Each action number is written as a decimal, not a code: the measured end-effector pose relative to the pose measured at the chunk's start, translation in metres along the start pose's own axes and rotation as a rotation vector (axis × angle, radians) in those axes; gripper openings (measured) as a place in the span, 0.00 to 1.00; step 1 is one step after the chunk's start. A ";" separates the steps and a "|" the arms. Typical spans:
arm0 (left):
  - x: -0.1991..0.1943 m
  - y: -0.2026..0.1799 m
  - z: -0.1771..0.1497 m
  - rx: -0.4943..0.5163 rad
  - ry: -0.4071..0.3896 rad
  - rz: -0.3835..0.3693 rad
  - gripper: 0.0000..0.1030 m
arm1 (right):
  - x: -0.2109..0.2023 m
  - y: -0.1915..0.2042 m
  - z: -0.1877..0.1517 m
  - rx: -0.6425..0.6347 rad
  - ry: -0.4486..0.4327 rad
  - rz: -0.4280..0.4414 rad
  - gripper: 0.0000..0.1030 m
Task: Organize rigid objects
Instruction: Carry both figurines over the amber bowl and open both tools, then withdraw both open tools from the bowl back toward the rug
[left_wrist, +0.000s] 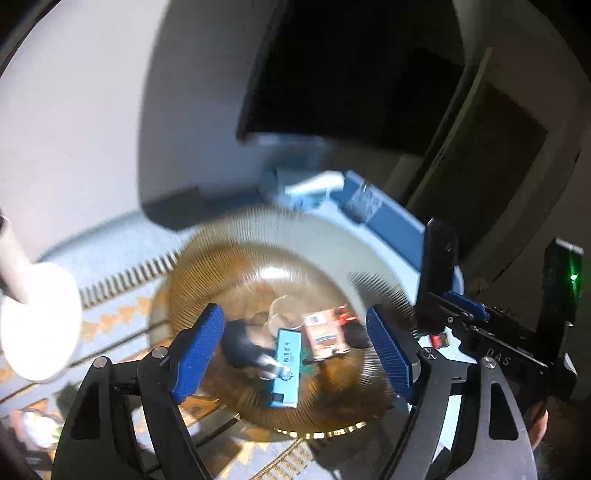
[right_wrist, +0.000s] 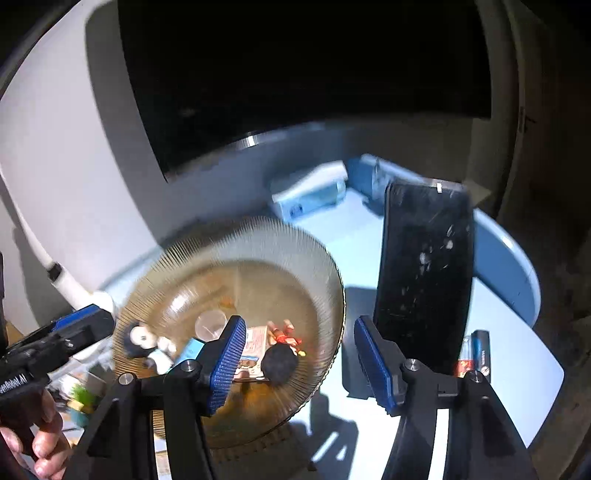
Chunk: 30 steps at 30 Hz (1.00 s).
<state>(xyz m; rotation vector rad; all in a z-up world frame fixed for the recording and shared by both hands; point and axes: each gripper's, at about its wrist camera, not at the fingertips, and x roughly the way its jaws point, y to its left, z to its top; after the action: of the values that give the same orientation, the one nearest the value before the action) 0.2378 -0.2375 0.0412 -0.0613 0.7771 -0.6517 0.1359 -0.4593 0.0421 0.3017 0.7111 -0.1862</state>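
A ribbed amber glass bowl (left_wrist: 236, 258) (right_wrist: 295, 251) stands on a light blue round table (right_wrist: 524, 354). In it lie a light blue flat box (left_wrist: 286, 369), a red-and-white small carton (left_wrist: 325, 332) (right_wrist: 255, 343), a black round piece (right_wrist: 279, 363) and a small black-and-white figure (right_wrist: 142, 339). My left gripper (left_wrist: 295, 354) is open, its blue pads either side of the bowl's contents, above them. My right gripper (right_wrist: 299, 363) is open over the bowl's right rim, and shows at the right of the left wrist view (left_wrist: 491, 332). A tall black slab (right_wrist: 424, 273) stands upright right of the bowl.
A white-and-blue box (right_wrist: 310, 188) lies at the table's back beside a blue tray wall (left_wrist: 384, 218). A small black-and-red pack (right_wrist: 476, 354) lies on the table at the right. A white lamp (left_wrist: 37, 317) stands left. A dark screen (right_wrist: 295, 74) hangs behind.
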 end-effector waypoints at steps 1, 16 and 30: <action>-0.014 0.000 0.000 0.006 -0.021 0.005 0.76 | -0.008 0.000 0.000 0.003 -0.013 0.009 0.58; -0.218 0.012 -0.041 0.000 -0.306 0.097 0.84 | -0.097 0.065 -0.010 -0.042 -0.109 0.154 0.67; -0.348 0.068 -0.124 -0.199 -0.460 0.328 0.85 | -0.138 0.156 -0.049 -0.247 -0.130 0.286 0.77</action>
<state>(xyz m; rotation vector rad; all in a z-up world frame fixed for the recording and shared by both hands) 0.0063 0.0366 0.1519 -0.2513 0.3901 -0.2307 0.0454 -0.2872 0.1317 0.1508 0.5476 0.1523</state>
